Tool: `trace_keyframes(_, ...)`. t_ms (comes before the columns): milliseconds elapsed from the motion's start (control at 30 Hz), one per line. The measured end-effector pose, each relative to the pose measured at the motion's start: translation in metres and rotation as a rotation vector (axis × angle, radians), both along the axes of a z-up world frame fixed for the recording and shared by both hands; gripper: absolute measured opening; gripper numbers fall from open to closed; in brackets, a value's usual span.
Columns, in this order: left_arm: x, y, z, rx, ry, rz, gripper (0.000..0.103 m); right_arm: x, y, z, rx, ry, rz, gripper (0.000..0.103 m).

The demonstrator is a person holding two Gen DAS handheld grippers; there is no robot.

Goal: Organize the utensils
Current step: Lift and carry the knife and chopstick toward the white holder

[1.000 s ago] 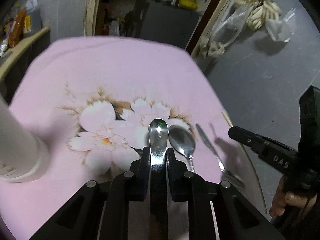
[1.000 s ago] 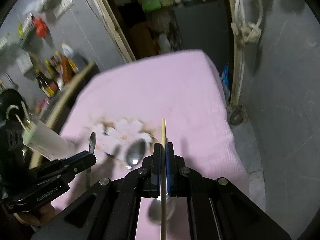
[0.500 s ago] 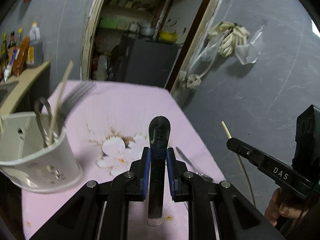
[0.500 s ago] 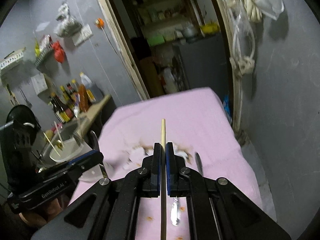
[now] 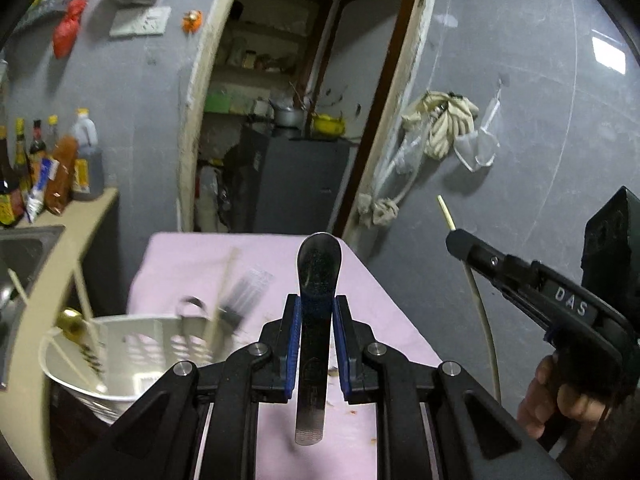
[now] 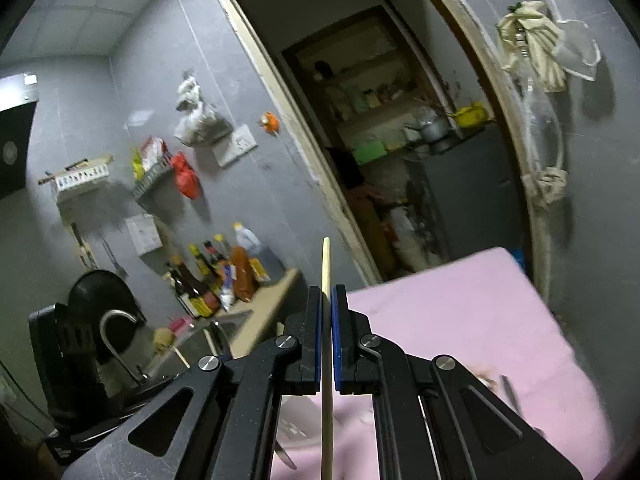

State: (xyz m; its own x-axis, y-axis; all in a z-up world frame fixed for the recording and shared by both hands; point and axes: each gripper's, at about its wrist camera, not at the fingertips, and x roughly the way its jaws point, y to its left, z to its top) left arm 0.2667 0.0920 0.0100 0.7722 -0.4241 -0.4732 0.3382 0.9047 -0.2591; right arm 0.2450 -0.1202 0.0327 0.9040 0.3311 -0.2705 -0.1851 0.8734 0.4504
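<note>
Between the left claw's [image 5: 316, 336] blue pads stands a flat steel spoon [image 5: 316, 320], gripped, bowl forward above the pink-covered surface [image 5: 384, 320]; the right claw [image 6: 327, 336] pinches a slim pale chopstick [image 6: 326, 280].

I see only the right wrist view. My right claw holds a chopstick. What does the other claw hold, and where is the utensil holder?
Observer: The left claw is shut on a metal spoon, bowl end pointing forward.
Operator: And the holder?
Observer: The white holder stands left of that claw, below it, at the near left of the pink cloth.
Operator: Is the holder empty?
Observer: No. A fork and some chopsticks already stand in it, blurred.
</note>
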Motion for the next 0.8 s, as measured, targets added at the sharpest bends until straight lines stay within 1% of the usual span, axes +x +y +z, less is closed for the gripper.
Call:
trace_keyframes(133, 0.004, 0.035, 0.016, -0.033, -0.023, 0.058, 0.015, 0.017, 0.027, 0.004, 0.041, -0.057, 0.032, 0.004)
trace_keyframes(267, 0.007, 0.068, 0.032, -0.028, -0.061, 0.123, 0.015, 0.037, 0.054, 0.007, 0.071, -0.128, 0.052, 0.004)
trace_keyframes(433, 0.013, 0.112, 0.045, -0.049, -0.083, 0.213, 0.015, 0.064, 0.087, 0.006, 0.114, -0.195, 0.063, 0.004)
trace_keyframes(533, 0.019, 0.134, 0.044, -0.052, -0.090, 0.275, 0.015, 0.078, 0.103, -0.001, 0.139, -0.211, 0.052, 0.004)
trace_keyframes(667, 0.029, 0.158, 0.035, -0.072, -0.077, 0.340, 0.015, 0.095, 0.122, -0.021, 0.168, -0.193, 0.010, 0.004)
trace_keyframes(800, 0.037, 0.169, 0.021, -0.087, -0.044, 0.370, 0.015, 0.103, 0.133, -0.037, 0.168, -0.178, -0.004, 0.004)
